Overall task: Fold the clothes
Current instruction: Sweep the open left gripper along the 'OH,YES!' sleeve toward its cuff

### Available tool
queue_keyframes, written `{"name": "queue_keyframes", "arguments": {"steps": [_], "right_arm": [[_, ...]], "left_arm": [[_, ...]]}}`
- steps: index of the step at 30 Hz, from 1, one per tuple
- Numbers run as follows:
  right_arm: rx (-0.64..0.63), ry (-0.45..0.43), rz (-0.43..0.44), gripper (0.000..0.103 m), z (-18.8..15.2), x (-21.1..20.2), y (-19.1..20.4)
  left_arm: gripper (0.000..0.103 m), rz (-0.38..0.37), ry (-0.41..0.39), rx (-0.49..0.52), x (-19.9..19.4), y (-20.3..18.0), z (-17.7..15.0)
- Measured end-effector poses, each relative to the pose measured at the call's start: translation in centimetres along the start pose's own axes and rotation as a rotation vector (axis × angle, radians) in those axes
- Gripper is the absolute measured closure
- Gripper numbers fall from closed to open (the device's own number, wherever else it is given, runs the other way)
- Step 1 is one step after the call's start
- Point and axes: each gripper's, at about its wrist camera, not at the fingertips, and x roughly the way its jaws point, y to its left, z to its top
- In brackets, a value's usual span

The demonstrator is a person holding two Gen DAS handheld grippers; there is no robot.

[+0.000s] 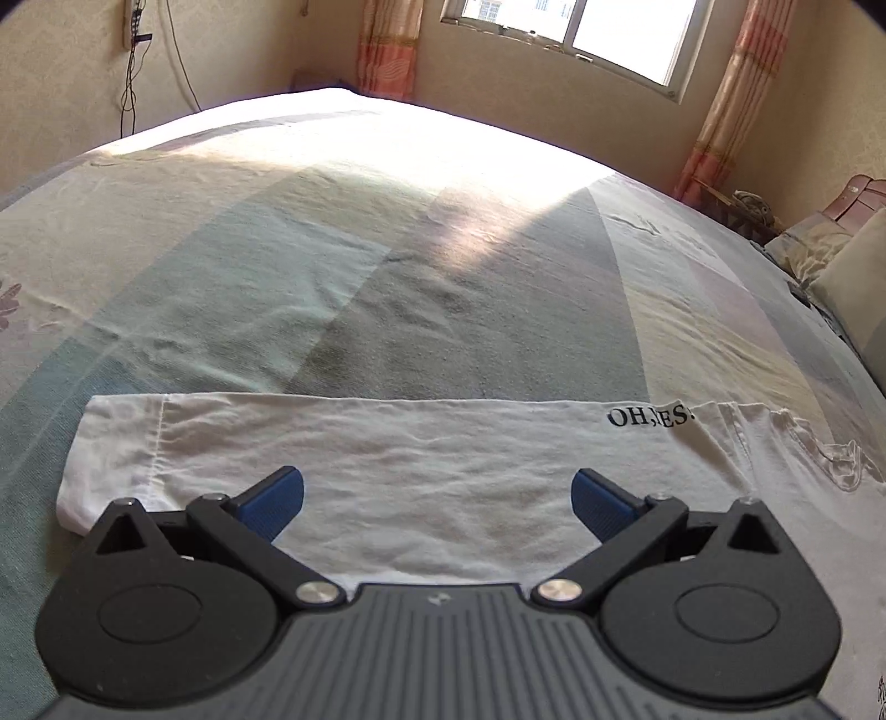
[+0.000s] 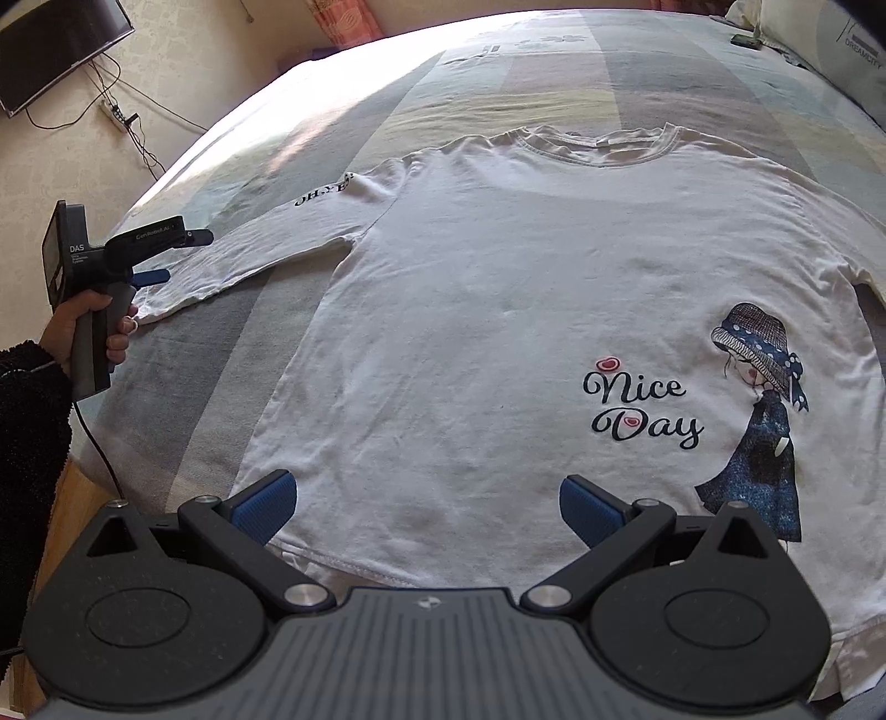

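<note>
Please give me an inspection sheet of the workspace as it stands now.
Surface: bed with a striped sheet, sunlit at the far end.
Job's things: white long-sleeved shirt spread flat, print up, not yet folded; its sleeve stretched sideways.
Clutter: small dark object by the pillow.
Grippers: left gripper open at the sleeve; right gripper open at the hem.
Cables: cord trailing from the left gripper; wall wires under the TV.
Surroundings: window, curtains.
</note>
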Motion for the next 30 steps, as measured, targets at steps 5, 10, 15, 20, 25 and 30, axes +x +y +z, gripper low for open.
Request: {"name": "queue_keyframes", "arguments": {"steps": [5, 10, 15, 20, 25, 30], "right_arm": [[0.017, 0.004, -0.024, 0.0, 0.4, 0.4, -0.6], [0.034, 0.014, -0.036, 0.0, 0.7, 1.0, -1.0], [0.042, 0.015, -0.045, 0.0, 0.8, 1.4, -0.8], [0.038, 0.023, -0.062, 0.0, 1.1, 1.8, -0.9], [0.033, 0.031, -0.078, 0.0, 1.3, 2.3, -0.9], [0.018, 0.045, -0.084, 0.0, 1.4, 3.0, -0.2]], "left_arm": [[0.001, 0.106, 0.049, -0.119, 0.7, 6.0, -0.4], [0.001, 0.003, -0.018, -0.197, -1.1, 7.6, 1.3], [0.001, -0.034, 0.057, -0.144, 1.4, 6.3, 2.0], [0.001, 0.075, 0.055, -0.151, 1.6, 7.8, 1.3], [0.001, 0.003, 0.009, -0.12, 1.1, 7.2, 3.3], [0.001, -0.023, 0.063, -0.165, 3.9, 7.6, 3.4]]}}
